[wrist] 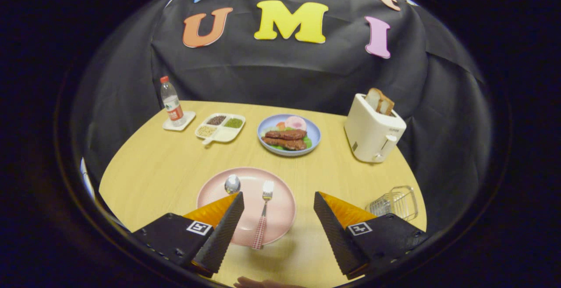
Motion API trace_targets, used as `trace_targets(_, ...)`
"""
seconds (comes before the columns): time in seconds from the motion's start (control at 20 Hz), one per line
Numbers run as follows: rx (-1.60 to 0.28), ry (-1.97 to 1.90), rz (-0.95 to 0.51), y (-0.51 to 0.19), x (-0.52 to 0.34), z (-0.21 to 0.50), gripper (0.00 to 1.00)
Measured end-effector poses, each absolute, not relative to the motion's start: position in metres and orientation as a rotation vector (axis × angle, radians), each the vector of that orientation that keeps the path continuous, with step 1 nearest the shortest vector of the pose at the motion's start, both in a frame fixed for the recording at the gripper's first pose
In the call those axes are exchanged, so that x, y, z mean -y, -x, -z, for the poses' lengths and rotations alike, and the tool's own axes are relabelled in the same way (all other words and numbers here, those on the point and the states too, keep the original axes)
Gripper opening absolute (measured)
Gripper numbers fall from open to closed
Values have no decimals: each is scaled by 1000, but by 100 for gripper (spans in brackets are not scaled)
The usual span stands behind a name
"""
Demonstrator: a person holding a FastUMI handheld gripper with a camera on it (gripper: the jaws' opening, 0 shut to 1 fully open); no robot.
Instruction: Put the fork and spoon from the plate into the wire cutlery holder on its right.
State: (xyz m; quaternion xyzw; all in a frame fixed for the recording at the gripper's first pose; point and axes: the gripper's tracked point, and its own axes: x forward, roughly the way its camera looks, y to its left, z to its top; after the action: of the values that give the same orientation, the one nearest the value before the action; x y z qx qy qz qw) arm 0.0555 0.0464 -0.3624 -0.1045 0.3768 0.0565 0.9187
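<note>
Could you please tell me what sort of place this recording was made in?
Probably a staged dining table in a cloth-walled booth: a toaster holding bread, a plate of food and a pink plate with fork and spoon. The gripper has open fingers.

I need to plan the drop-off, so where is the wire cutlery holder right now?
In the gripper view the wire cutlery holder stands on the table, right of the pink plate, nearer than the toaster, just beyond the open gripper.
</note>
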Motion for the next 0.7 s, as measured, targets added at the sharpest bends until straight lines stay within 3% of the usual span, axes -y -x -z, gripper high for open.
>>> trace_targets(0.2,-875,242,-136,-49,-57,407,94)
trace_targets(0.3,-913,254,-126,-51,-58,420,87)
trace_targets(0.45,-960,251,-116,-56,-60,444,63)
trace_targets(0.7,-1025,212,-114,-59,-67,465,47)
